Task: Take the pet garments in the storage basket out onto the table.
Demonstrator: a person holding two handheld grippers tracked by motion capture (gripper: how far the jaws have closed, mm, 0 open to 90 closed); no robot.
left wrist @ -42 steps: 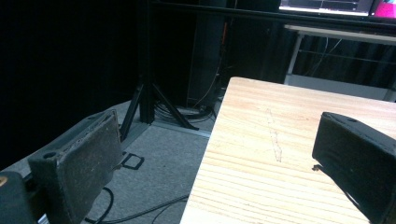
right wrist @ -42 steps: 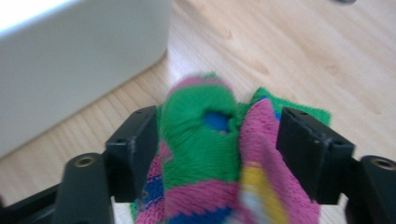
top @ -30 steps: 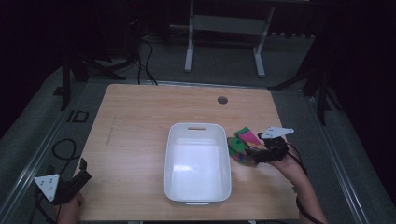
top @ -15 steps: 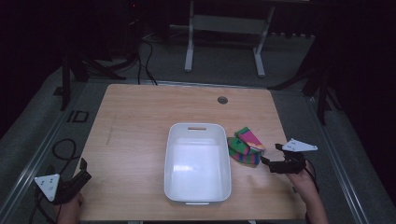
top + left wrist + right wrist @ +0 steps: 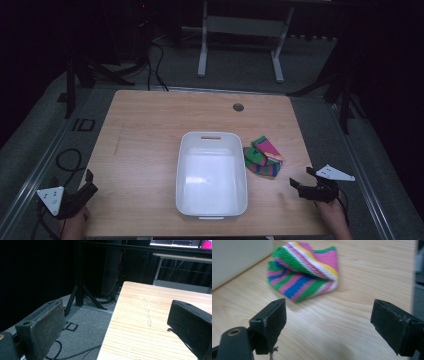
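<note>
A: Where is the striped cloth [image 5: 262, 157]?

B: It lies bunched on the wooden table [image 5: 150, 130], just to the right of the white tub [image 5: 212, 175], touching or nearly touching the tub's right wall. In the right gripper view the cloth [image 5: 304, 270] shows bands of pink, green, blue, yellow and white, folded over on itself, with the tub's pale wall [image 5: 239, 257] at the upper left.

A: And the right gripper [image 5: 304, 180]?

B: It sits near the table's right front corner, a little toward the person from the cloth and apart from it. Its jaws are spread wide with nothing between them; in its own view the right gripper [image 5: 329, 322] frames bare wood, and the cloth lies beyond the jaw tips. The person's right hand [image 5: 330, 210] holds it from below.

A: The left gripper [image 5: 89, 182]?

B: At the table's left front corner, well apart from the tub and the cloth. In its own view the left gripper [image 5: 115, 322] has its jaws wide apart and empty, one over the carpeted floor [image 5: 82, 332], the other over the table edge

A: Anything else on the table?

B: A small round hole [image 5: 238, 107] near the far edge
</note>
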